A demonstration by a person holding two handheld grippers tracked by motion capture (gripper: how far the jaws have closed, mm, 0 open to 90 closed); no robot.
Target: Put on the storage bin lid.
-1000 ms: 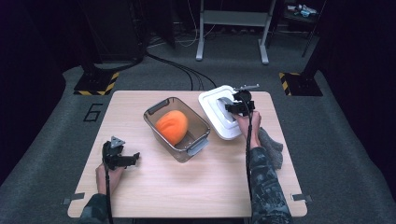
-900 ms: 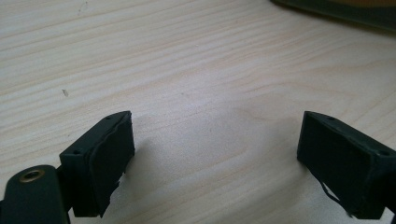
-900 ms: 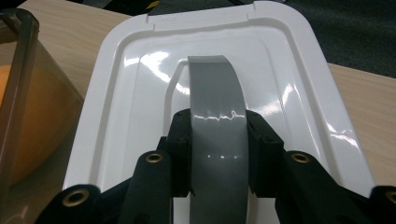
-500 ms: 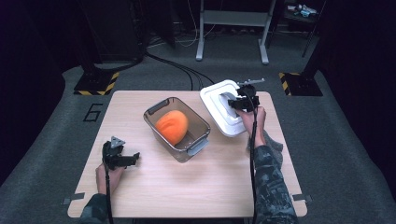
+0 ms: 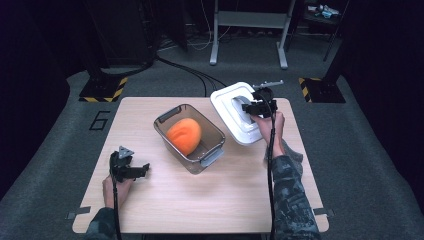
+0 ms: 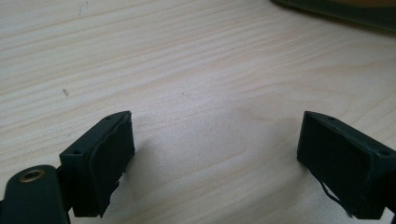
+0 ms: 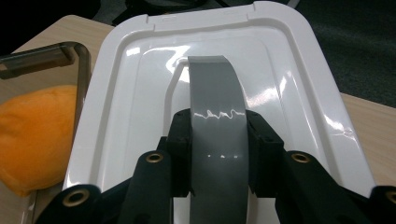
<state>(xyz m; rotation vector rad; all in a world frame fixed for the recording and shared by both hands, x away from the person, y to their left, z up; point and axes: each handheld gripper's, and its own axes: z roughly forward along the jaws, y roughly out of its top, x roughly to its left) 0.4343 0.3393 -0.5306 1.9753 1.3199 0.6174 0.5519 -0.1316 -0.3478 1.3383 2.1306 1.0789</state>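
The right gripper (image 7: 218, 154) clamps the grey handle (image 7: 215, 93) of the white lid (image 5: 235, 112), tilted at the table's far right; the container (image 5: 189, 137) (orange object inside) lies just left; the left gripper (image 6: 219, 158) gapes empty

- A lab or recording studio, not a home.
- Black curtains (image 5: 40, 60) close off the dim space around one lit wooden table (image 5: 240, 200).
- Grey carpet floor (image 5: 360, 165) carries yellow-black hazard tape (image 5: 102, 92) and a taped number six (image 5: 99, 120).
- Cables (image 5: 190, 70) run across the floor to stands; a grey metal frame (image 5: 250, 35) stands behind.
- Each claw (image 5: 131, 170) trails a cable.
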